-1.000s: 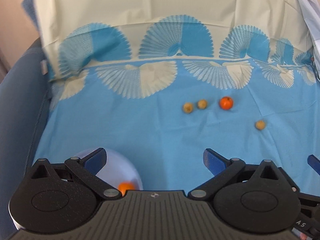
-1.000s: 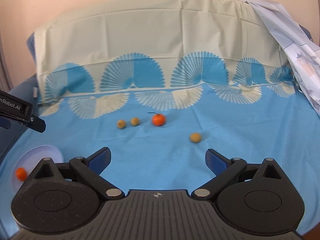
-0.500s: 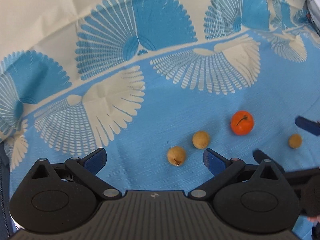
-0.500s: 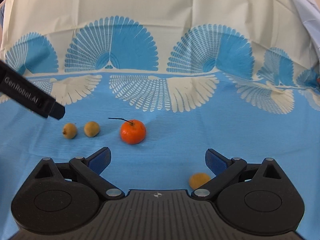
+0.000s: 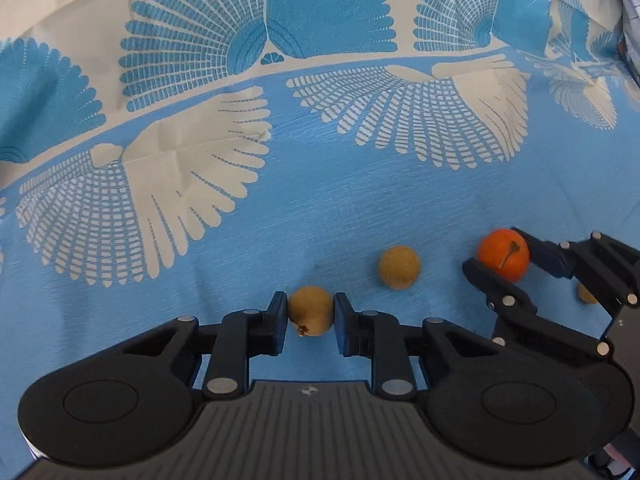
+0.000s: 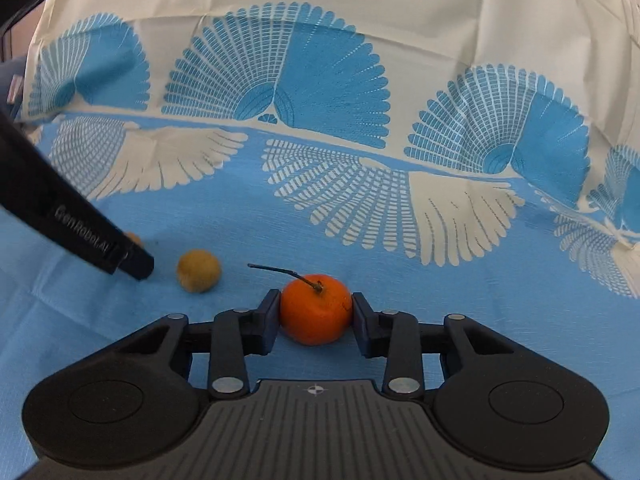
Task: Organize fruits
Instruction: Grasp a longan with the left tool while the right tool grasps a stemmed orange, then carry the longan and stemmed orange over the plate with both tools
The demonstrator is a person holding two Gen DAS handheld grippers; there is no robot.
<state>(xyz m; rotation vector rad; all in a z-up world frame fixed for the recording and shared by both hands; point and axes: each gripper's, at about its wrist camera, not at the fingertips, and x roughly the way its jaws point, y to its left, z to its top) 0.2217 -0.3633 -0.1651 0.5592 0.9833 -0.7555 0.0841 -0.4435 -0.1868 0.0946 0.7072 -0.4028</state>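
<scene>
A small tan fruit (image 5: pixel 310 308) lies on the blue cloth, and my left gripper (image 5: pixel 310 320) is shut on it, a pad pressing each side. To its right sits a second tan fruit (image 5: pixel 399 267), free, also in the right wrist view (image 6: pixel 199 271). My right gripper (image 6: pixel 315 314) is closing on a stemmed orange (image 6: pixel 315 308); both pads touch its sides. The left wrist view shows that orange (image 5: pixel 503 254) between the right gripper's fingers (image 5: pixel 476 276). A third tan fruit (image 5: pixel 586 293) is half hidden behind them.
A blue cloth with cream fan prints (image 5: pixel 360 208) covers the surface and rises into a cream backdrop (image 6: pixel 360 8) at the far side. The left gripper's black body (image 6: pixel 80 232) crosses the left of the right wrist view. A pale patterned fabric (image 5: pixel 632 20) hangs at the far right.
Both grippers came down and forward to the fruits and closed from wide open, left on a tan fruit, right on the orange. The white plate left both views.
</scene>
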